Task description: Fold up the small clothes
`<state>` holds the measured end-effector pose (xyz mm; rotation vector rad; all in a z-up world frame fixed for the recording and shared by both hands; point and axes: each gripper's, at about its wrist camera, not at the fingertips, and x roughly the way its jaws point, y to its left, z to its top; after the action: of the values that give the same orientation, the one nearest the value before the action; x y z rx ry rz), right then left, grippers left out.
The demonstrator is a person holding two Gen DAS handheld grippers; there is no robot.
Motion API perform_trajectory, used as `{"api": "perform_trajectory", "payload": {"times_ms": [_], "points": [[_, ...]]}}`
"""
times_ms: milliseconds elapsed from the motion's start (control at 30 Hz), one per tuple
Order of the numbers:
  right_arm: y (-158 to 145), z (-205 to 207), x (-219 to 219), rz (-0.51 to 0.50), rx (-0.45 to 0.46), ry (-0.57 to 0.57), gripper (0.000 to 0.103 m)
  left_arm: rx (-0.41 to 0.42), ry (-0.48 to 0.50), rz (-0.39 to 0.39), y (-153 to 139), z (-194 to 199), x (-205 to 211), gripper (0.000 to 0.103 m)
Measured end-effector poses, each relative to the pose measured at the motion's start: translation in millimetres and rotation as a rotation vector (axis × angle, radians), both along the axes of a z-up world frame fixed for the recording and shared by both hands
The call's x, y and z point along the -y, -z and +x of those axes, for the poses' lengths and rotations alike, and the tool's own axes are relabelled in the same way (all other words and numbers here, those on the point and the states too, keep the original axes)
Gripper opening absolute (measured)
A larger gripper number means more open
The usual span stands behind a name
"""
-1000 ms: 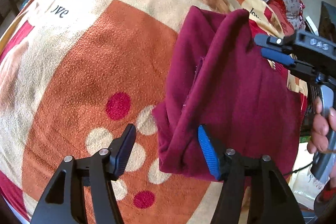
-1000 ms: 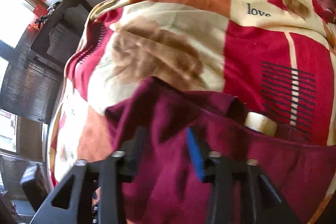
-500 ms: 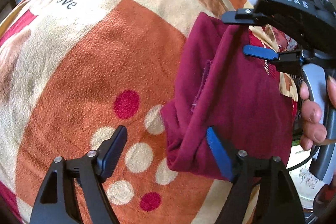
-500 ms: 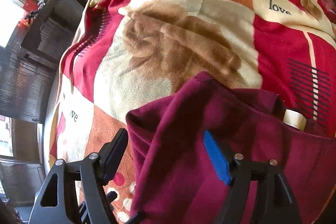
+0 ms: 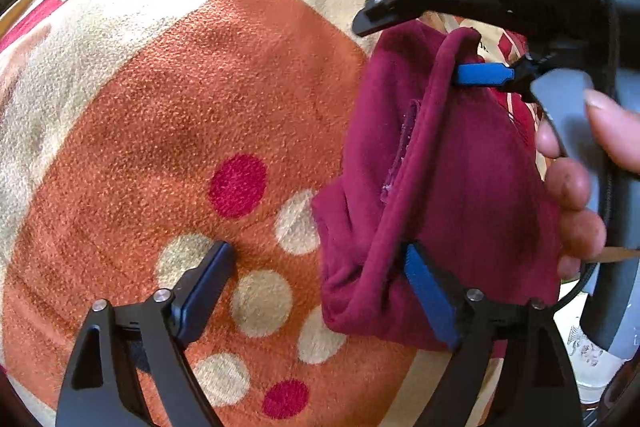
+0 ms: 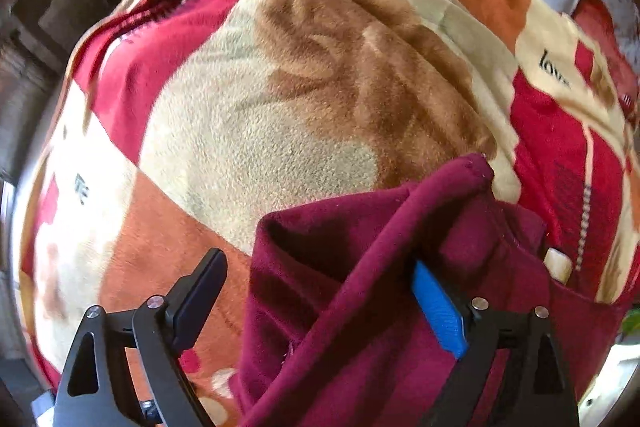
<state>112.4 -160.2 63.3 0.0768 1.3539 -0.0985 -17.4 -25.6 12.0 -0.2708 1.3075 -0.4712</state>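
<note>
The left gripper [image 5: 316,291] sat at the bottom of its frame, jaws spread wide. The right gripper [image 6: 320,299] was likewise wide apart. At right in the left view, a hand [image 5: 580,183] apparently gripped the right tool's handle.

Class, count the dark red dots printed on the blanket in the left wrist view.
2: one dot on the orange patch, another near the bottom edge. The maroon garment may hide more.

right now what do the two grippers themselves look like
Both the left gripper and right gripper have black triangular cut-out frames with silver screws, one dark pad and one blue pad. The right gripper's black body reads "DAS", with a grey handle, black cable and bare hand.
</note>
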Motion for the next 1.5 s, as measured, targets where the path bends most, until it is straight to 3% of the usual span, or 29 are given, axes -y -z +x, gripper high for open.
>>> {"api": "perform_trajectory", "payload": {"times_ms": [100, 200, 267, 300, 333, 367, 433, 533, 733, 833, 1000, 1133, 1333, 1400, 1500], "points": [[6, -3, -8, -0.103, 0.037, -0.04, 0.086, 0.029, -0.008, 0.002, 2, -6, 8, 0.094], [2, -14, -4, -0.142, 0.096, -0.039, 0.063, 0.06, -0.012, 0.009, 4, -10, 17, 0.095], [-5, -22, 8, -0.091, 0.119, -0.027, 0.044, 0.075, -0.008, 0.011, 5, -16, 19, 0.095], [-10, -25, 17, -0.03, 0.131, -0.007, 0.04, 0.081, -0.006, 0.005, 6, -16, 21, 0.095], [-15, -28, 27, 0.036, 0.143, 0.018, 0.03, 0.087, -0.003, -0.009, 6, -17, 25, 0.09], [-21, -34, 43, 0.137, 0.158, 0.06, 0.028, 0.088, 0.003, -0.023, 6, -16, 30, 0.082], [-27, -44, 67, 0.256, 0.172, 0.109, 0.025, 0.064, 0.052, -0.066, 6, -16, 39, 0.035], [-40, -65, 89, 0.343, 0.205, 0.149, 0.023, 0.081, 0.096, -0.056, -8, -21, 50, 0.024], [-87, -102, 131, 0.421, 0.286, 0.166, 0.023, 0.172, 0.169, -0.098, -71, -48, 73, 0.02], [-110, -124, 151, 0.428, 0.315, 0.175, 0.023, 0.22, 0.251, -0.114, -106, -62, 100, 0.02], [-132, -165, 212, 0.423, 0.352, 0.243, 0.022, 0.278, 0.407, -0.141, -140, -93, 153, 0.019], [-125, -200, 259, 0.423, 0.349, 0.318, 0.022, 0.283, 0.513, -0.135, -139, -115, 200, 0.019], [-90, -248, 314, 0.402, 0.318, 0.415, 0.022, 0.262, 0.639, -0.073, -102, -154, 266, 0.019], [-78, -255, 327, 0.363, 0.308, 0.432, 0.012, 0.262, 0.663, -0.051, -89, -161, 280, 0.019], [-56, -258, 344, 0.356, 0.285, 0.456, 0.011, 0.261, 0.692, -0.018, -71, -168, 304, 0.019]]}}
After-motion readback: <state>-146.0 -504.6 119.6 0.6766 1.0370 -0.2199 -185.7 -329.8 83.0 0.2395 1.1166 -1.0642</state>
